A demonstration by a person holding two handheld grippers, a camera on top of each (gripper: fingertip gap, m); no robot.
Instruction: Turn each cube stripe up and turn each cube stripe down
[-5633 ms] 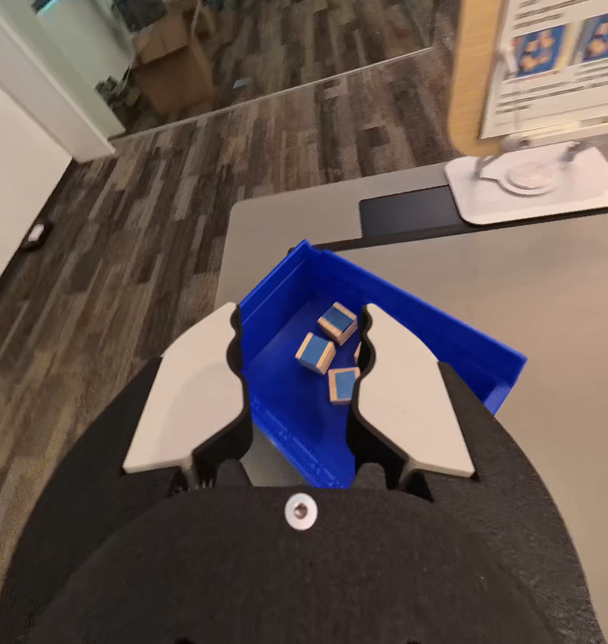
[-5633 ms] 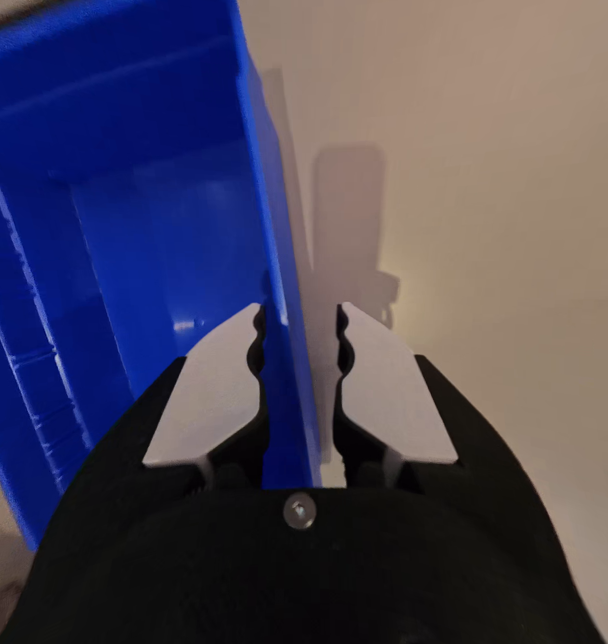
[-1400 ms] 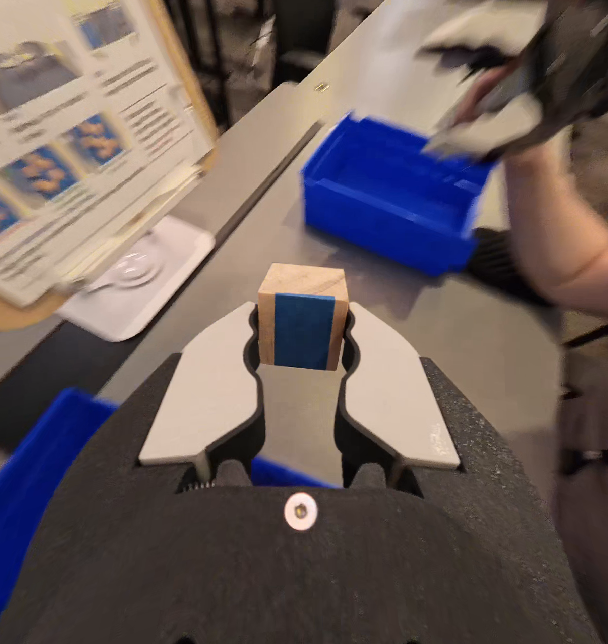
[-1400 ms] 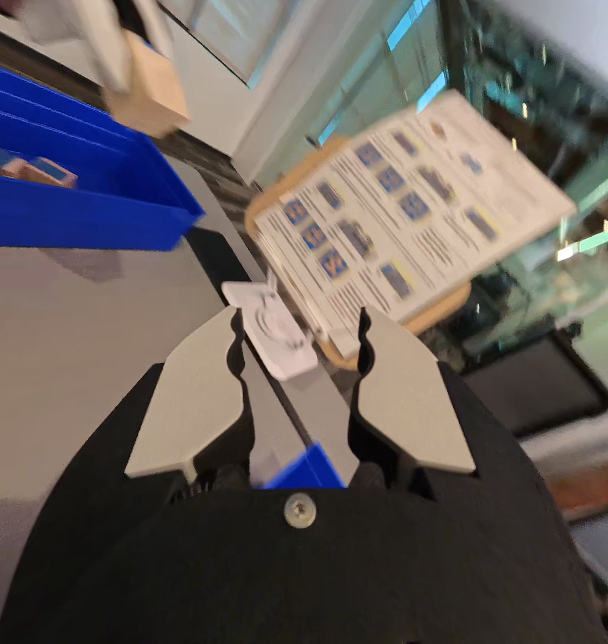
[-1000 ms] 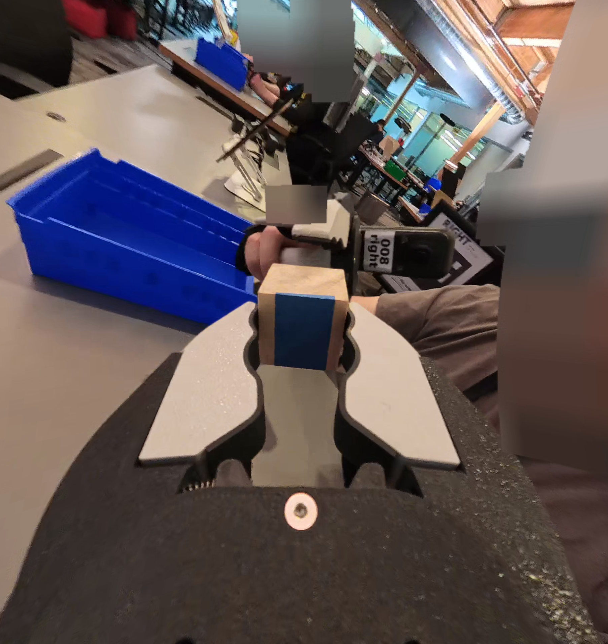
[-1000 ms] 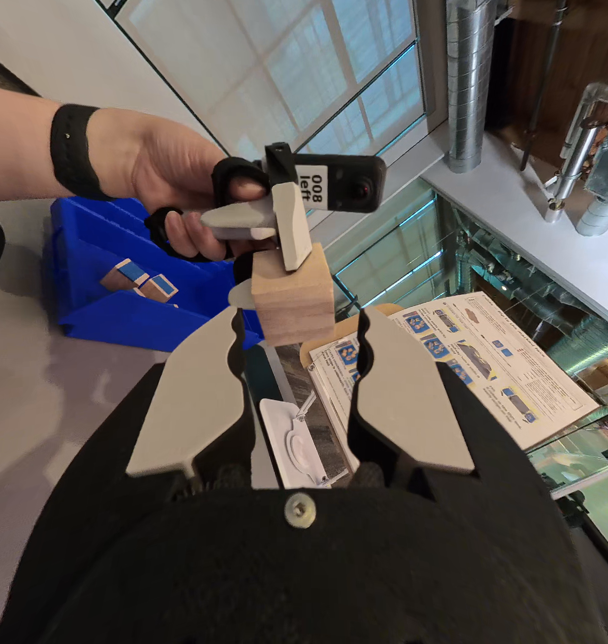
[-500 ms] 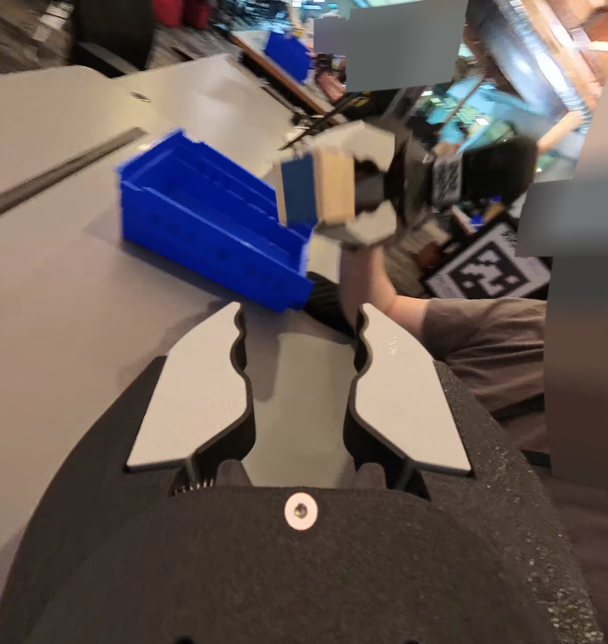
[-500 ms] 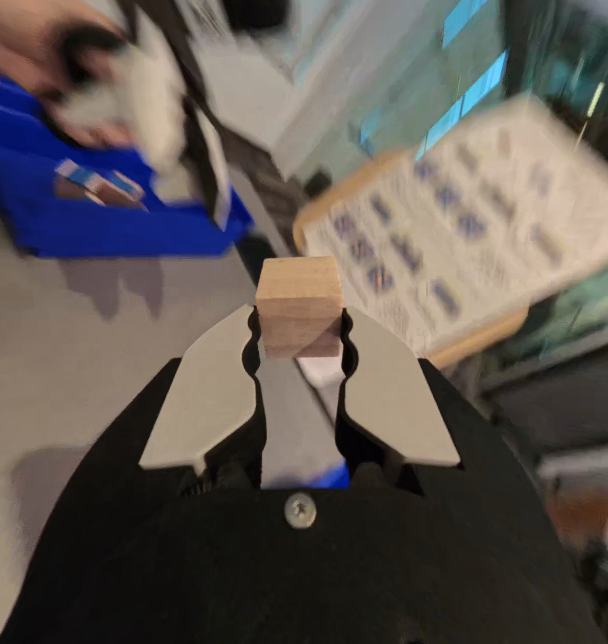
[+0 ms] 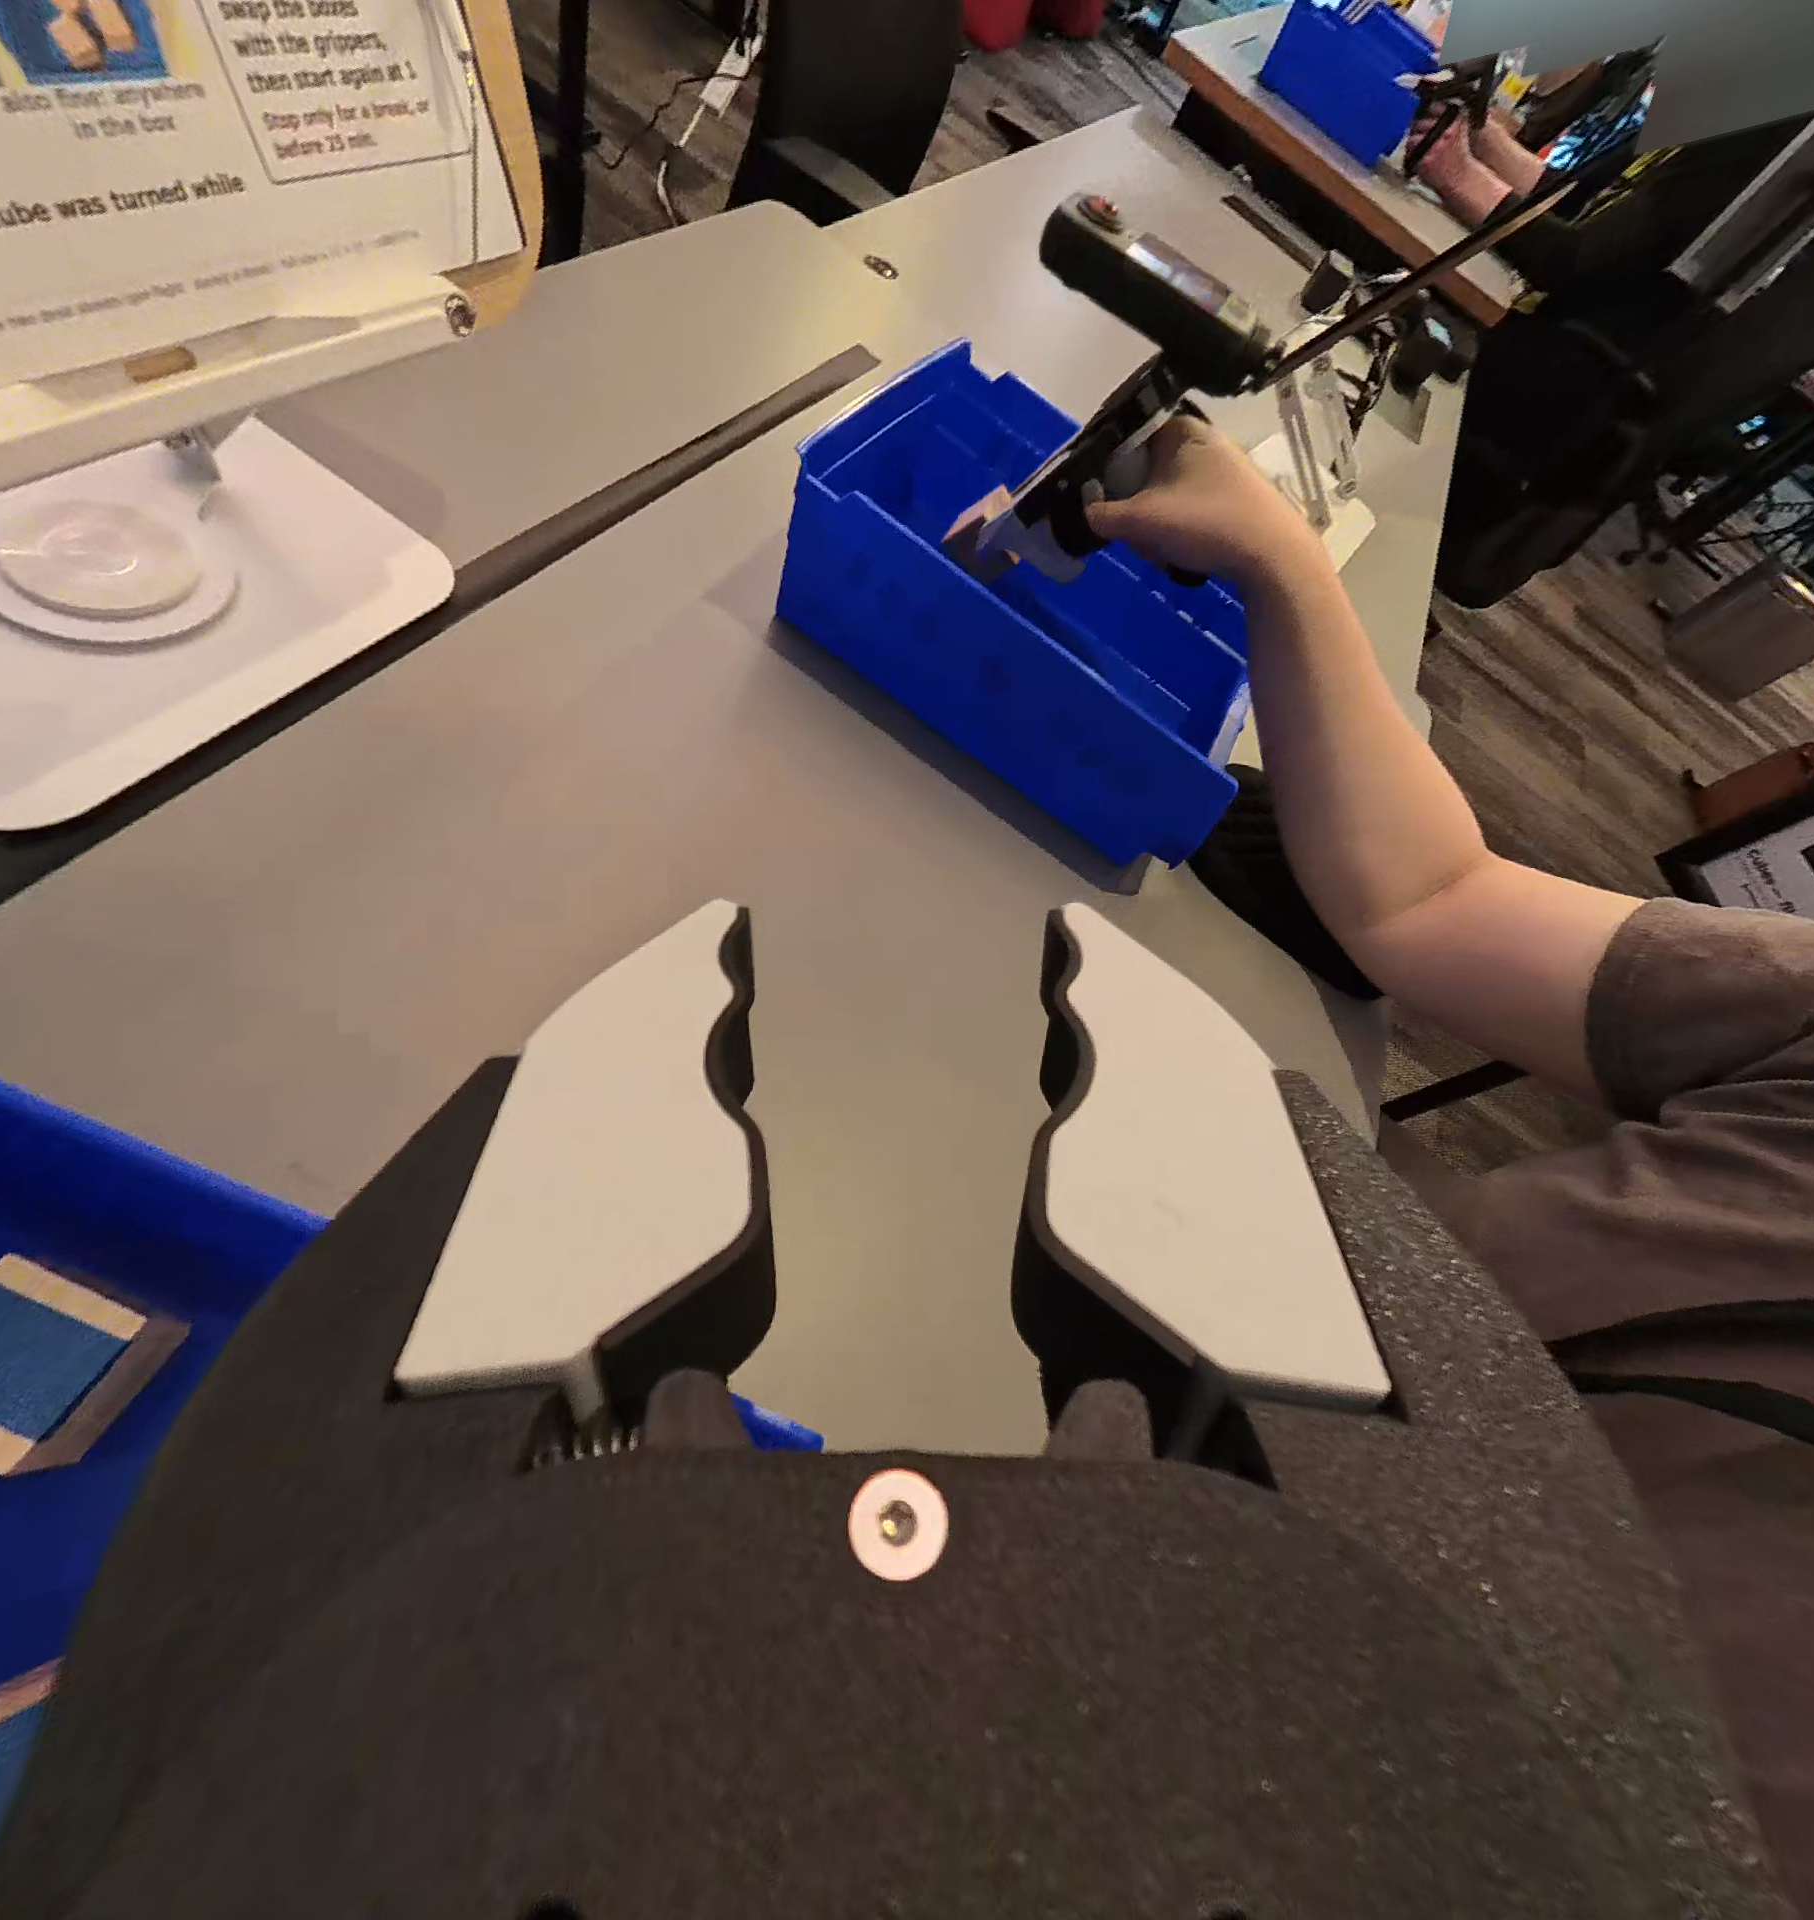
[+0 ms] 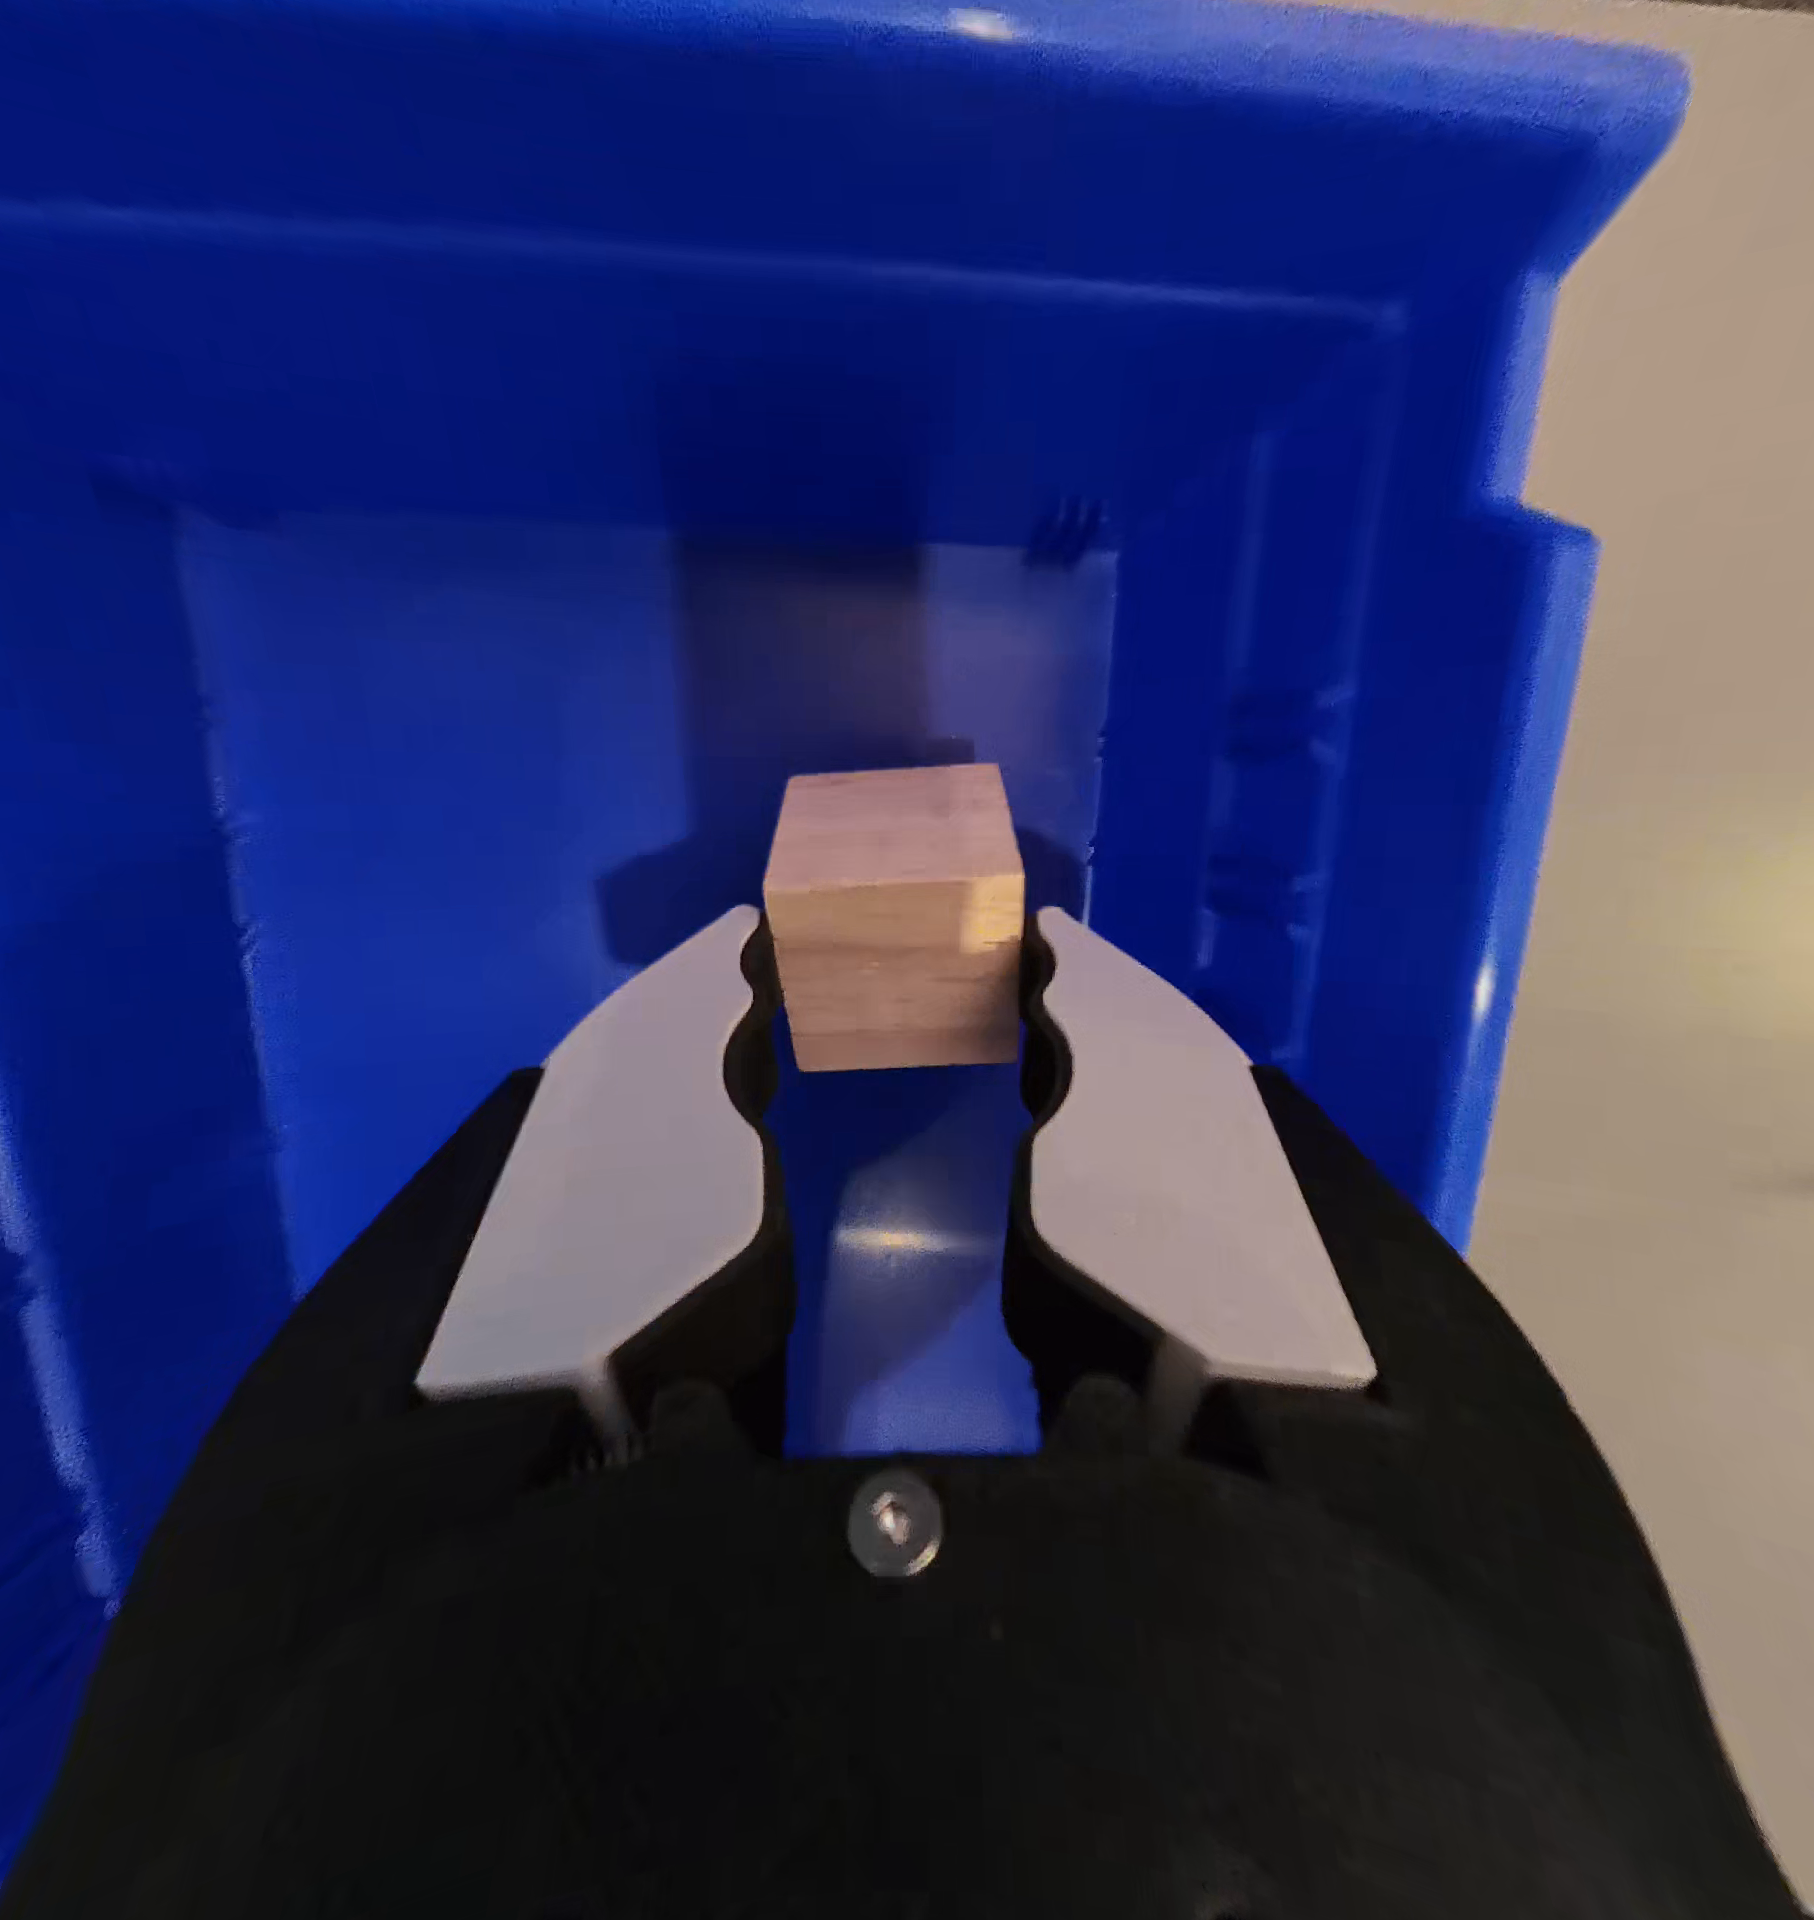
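The wooden cube (image 10: pixel 895 925) is pinched between the right gripper (image 10: pixel 895 971) fingertips and held low inside the blue bin (image 10: pixel 1402 436), plain faces showing, so the stripe is presumably being set face down. The left gripper (image 9: pixel 895 997) is held spread and empty over the grey table (image 9: pixel 529 831), beside the near bin (image 9: pixel 72 1195) where a striped cube (image 9: pixel 30 1351) is left stripe up, likely next.

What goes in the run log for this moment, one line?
left gripper: open, empty, above table | right gripper: shut on wooden cube over far blue bin | stripe: not visible
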